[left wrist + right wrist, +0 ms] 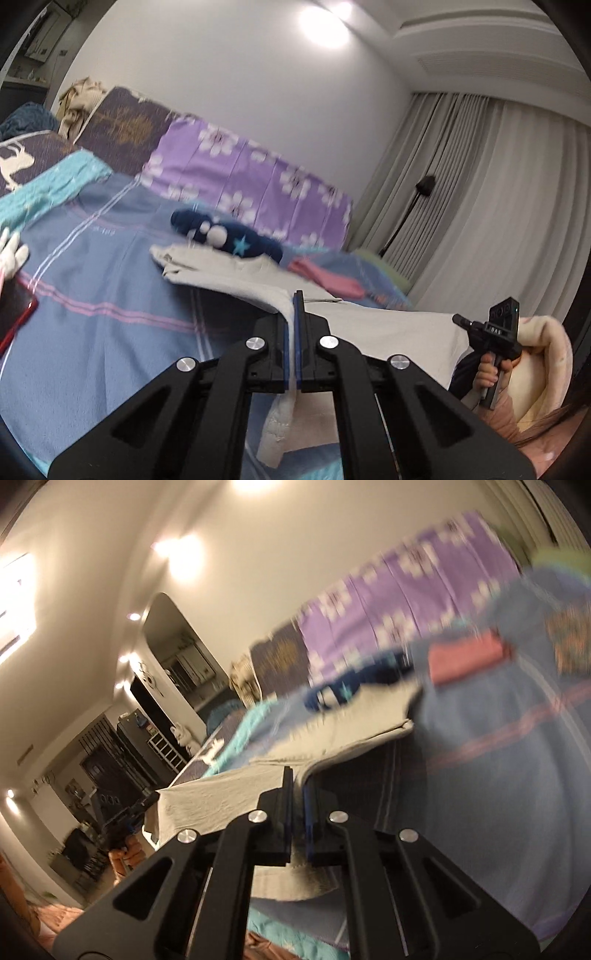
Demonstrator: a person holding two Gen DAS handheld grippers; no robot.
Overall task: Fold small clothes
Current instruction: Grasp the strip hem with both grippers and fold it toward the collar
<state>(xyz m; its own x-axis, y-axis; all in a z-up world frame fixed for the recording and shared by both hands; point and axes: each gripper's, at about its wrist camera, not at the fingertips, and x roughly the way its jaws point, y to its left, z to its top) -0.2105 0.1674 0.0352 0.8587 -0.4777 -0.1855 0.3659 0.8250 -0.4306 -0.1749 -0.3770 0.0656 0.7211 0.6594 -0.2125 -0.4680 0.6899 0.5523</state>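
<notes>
Left wrist view
L gripper [297, 295]: jaws pressed together, pinching an edge of the white garment [229, 273]; cloth runs down between the pads and hangs below them.
White garment: lifted at the pinched edge, rest draped back onto the blue plaid bedsheet [92, 280]; far end lies on the sheet.
Navy star garment [229, 236]: on the sheet, touching the white garment's far end.
Pink cloth [325, 277]: on the sheet, just right of the white garment.
Purple floral cover [251, 173]: behind the sheet, along the wall.
Red phone [16, 317]: on the sheet, far left of the white garment.
R gripper [461, 320]: right of the white garment, held in a hand [491, 373]; jaws hidden by cloth.

Right wrist view (blurred)
R gripper [298, 775]: jaws closed tight on another edge of the white garment [351, 720]; cloth sticks out below the pads.
White garment: stretches left toward the L gripper [147, 801], far part on the bedsheet [498, 775].
Pink cloth [465, 661]: on the sheet, beyond the white garment.
</notes>
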